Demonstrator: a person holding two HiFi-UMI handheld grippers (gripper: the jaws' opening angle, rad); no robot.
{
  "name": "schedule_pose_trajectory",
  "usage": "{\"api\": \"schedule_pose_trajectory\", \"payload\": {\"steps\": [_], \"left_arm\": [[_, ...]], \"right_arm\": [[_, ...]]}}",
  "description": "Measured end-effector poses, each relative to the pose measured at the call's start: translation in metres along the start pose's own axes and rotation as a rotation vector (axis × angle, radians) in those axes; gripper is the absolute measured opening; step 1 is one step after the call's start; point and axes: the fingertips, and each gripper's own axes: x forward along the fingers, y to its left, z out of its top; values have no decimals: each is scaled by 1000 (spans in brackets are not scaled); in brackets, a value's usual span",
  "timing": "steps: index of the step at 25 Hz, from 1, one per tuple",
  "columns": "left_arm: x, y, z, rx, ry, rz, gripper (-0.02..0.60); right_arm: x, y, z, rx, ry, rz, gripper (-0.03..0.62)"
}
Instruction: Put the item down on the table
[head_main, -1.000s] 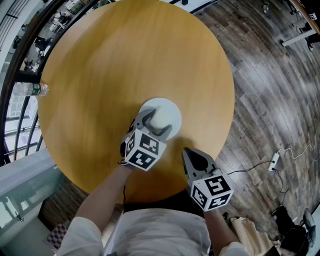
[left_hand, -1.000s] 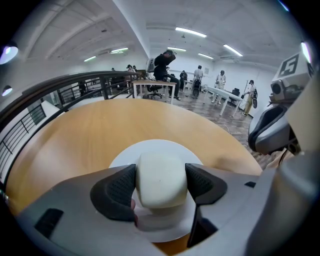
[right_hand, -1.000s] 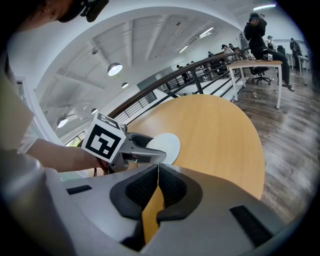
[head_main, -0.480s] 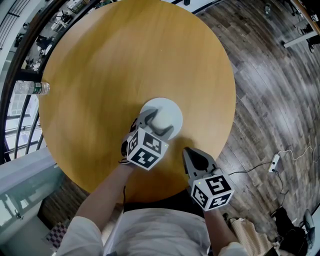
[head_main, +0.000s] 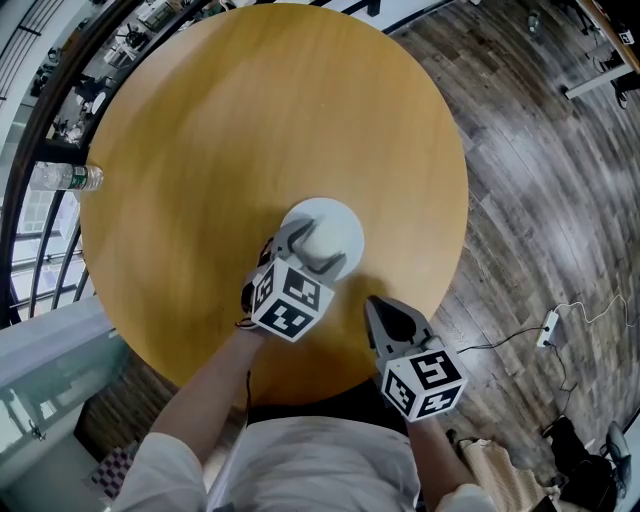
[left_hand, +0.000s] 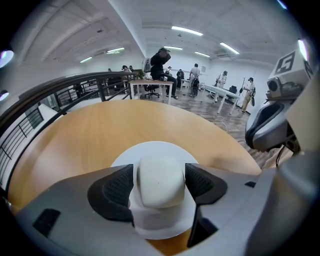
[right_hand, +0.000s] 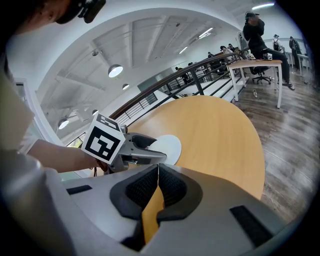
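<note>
- The left tongs (head_main: 312, 246) are pinching the rounded white knob (left_hand: 160, 181) of the item (head_main: 336, 222), one ribbed pad sitting on each side of it.
- The knob is standing upright at the middle of the item's flat white disc (left_hand: 150, 151).
- The disc is lying level over the round wooden bench (head_main: 250, 120), towards its near side; whether it is touching the wood cannot be told.
- The right tongs (right_hand: 158, 176) are pressed together with nothing between them.
- The right tongs are hovering at the bench's near edge, just beside the left tongs and apart from the item.
- A clear bottle (head_main: 62, 178) is lying on its side at the bench's far left edge, well apart from the item.
</note>
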Motion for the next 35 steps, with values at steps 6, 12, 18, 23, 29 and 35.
{"api": "schedule_pose_trajectory", "payload": {"steps": [6, 12, 18, 23, 29, 35], "left_arm": [[-9, -2, 7, -2, -15, 5, 321], [-29, -8, 15, -21, -41, 18, 321], [-54, -16, 12, -100, -73, 20, 319], [-85, -31, 14, -157, -115, 8, 319], [-126, -46, 15, -207, -173, 31, 267], [-163, -65, 15, -253, -237, 50, 174]], "right_arm": [[-7, 2, 4, -12, -12, 2, 25], [-20, 14, 12, -44, -28, 13, 25], [-31, 28, 10, -80, -30, 18, 25], [-48, 34, 11, -99, -37, 8, 25], [-69, 46, 25, -147, -67, 4, 25], [-87, 68, 25, -176, -80, 20, 26]]}}
